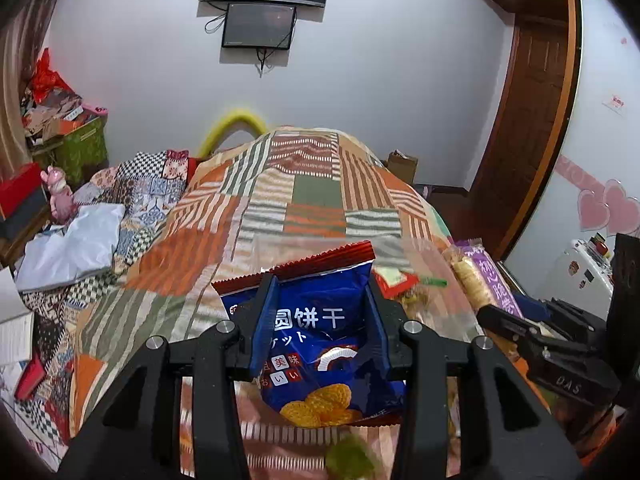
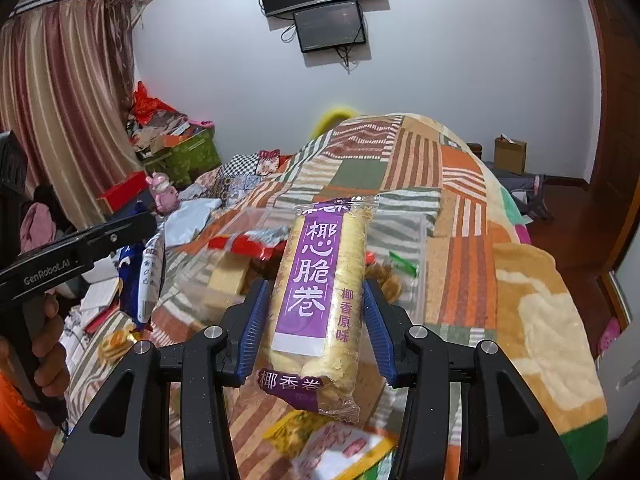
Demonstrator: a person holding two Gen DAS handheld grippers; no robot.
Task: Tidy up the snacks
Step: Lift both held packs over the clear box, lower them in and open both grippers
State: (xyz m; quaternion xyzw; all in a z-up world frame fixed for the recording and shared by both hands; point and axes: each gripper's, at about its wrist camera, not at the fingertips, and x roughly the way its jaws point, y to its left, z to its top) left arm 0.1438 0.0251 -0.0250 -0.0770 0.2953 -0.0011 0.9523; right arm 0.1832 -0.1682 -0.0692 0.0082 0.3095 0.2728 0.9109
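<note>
My left gripper [image 1: 320,308] is shut on a blue biscuit bag [image 1: 320,344] with a red crimped top, held above the bed. My right gripper [image 2: 314,304] is shut on a purple-labelled pack of coconut egg rolls [image 2: 320,292], held upright above the bed. The egg roll pack also shows at the right of the left wrist view [image 1: 480,280], and the blue bag at the left of the right wrist view [image 2: 140,280]. A clear plastic storage bag [image 2: 304,240] lies on the quilt beyond, with a red packet [image 2: 244,246] and other snacks inside.
A striped patchwork quilt [image 1: 304,196] covers the bed. More snack packets [image 2: 332,444] lie below the right gripper. A pink figurine [image 1: 60,194], white cloth [image 1: 72,244], boxes and a green bin [image 1: 80,148] crowd the left side. A wooden door [image 1: 532,112] stands at right.
</note>
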